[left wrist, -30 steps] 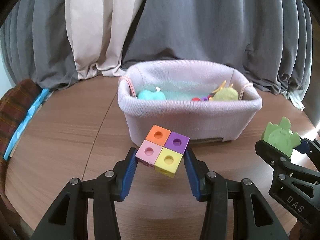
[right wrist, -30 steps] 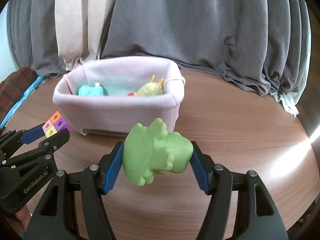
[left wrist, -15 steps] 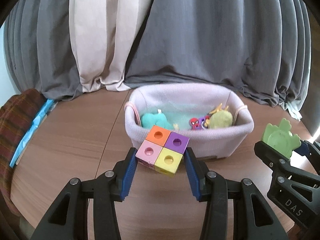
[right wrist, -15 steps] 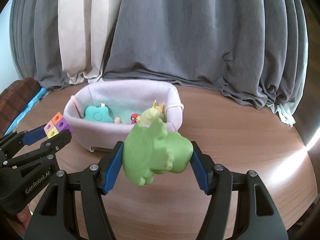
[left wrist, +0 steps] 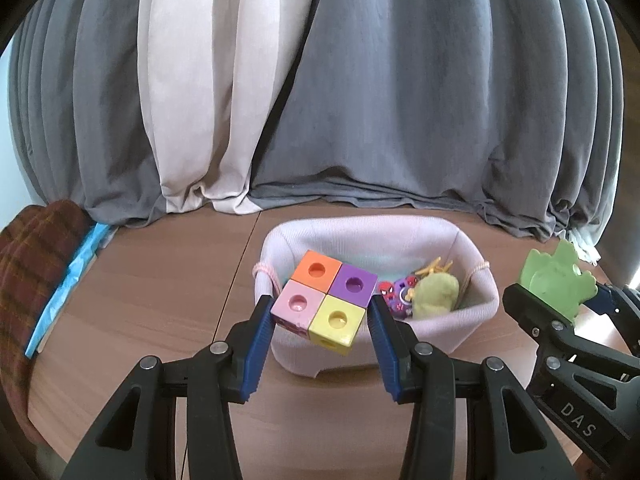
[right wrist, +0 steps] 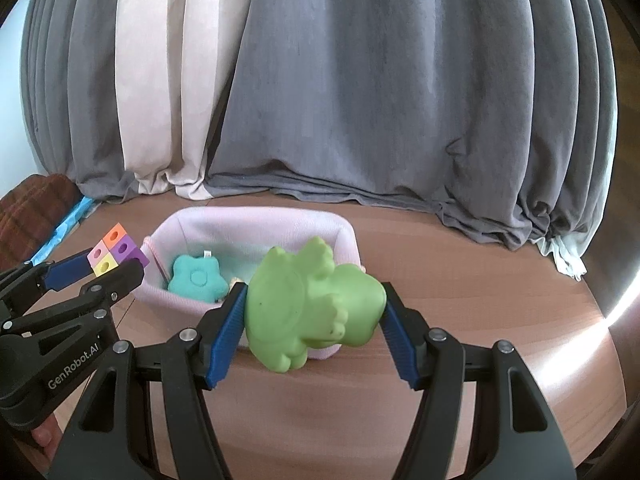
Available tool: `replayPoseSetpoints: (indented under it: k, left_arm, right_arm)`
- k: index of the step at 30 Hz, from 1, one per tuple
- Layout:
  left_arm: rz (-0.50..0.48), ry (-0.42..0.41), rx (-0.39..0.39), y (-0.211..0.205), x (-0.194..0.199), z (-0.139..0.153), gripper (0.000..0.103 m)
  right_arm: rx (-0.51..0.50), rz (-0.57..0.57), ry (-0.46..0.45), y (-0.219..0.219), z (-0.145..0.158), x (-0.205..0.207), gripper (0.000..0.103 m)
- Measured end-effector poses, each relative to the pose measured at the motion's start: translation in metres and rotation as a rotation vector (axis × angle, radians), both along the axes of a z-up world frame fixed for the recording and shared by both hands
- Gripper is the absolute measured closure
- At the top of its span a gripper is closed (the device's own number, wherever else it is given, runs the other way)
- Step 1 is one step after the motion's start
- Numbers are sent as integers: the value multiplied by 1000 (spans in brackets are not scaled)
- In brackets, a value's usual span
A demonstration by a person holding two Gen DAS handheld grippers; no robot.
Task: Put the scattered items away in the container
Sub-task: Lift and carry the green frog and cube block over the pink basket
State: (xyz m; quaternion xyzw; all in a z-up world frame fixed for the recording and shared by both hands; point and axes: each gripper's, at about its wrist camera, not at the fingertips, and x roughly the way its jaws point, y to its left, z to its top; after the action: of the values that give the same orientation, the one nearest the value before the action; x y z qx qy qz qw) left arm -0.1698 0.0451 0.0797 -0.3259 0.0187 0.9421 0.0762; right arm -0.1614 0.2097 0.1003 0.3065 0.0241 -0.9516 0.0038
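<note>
My left gripper (left wrist: 322, 312) is shut on a block of four coloured cubes (left wrist: 325, 302), orange, purple, pink and yellow, held in the air above the near left rim of the pink fabric basket (left wrist: 472, 324). My right gripper (right wrist: 314, 312) is shut on a green toy dinosaur (right wrist: 312, 304), held above the basket's (right wrist: 256, 226) near right side. In the basket lie a teal plush flower (right wrist: 198, 278), a yellow-green plush (left wrist: 436, 294) and small colourful toys (left wrist: 396, 292). The dinosaur (left wrist: 554, 280) also shows at the right of the left wrist view, the cubes (right wrist: 114, 250) at the left of the right wrist view.
The basket stands on a round wooden table (left wrist: 152, 288). Grey and beige curtains (left wrist: 320, 100) hang close behind it. A brown plaid cloth (left wrist: 28, 248) and a blue strip (left wrist: 64, 284) lie at the table's left edge.
Both grippers have risen and moved toward the basket with their toys. The basket now sits lower in both views and its inside shows more.
</note>
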Motion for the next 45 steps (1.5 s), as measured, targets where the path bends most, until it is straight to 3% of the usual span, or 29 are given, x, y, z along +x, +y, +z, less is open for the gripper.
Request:
replayPoseSetpoints:
  k: [12, 28, 45]
  left_arm:
    - [16, -14, 12, -5, -40, 3, 60]
    - [23, -66, 8, -6, -90, -21, 60]
    - [32, -103, 13, -10, -110, -45, 60]
  right_arm:
    - [4, 11, -3, -7, 3, -39, 42]
    - [7, 49, -45, -21, -17, -91, 42]
    - [14, 57, -89, -27, -43, -114, 42]
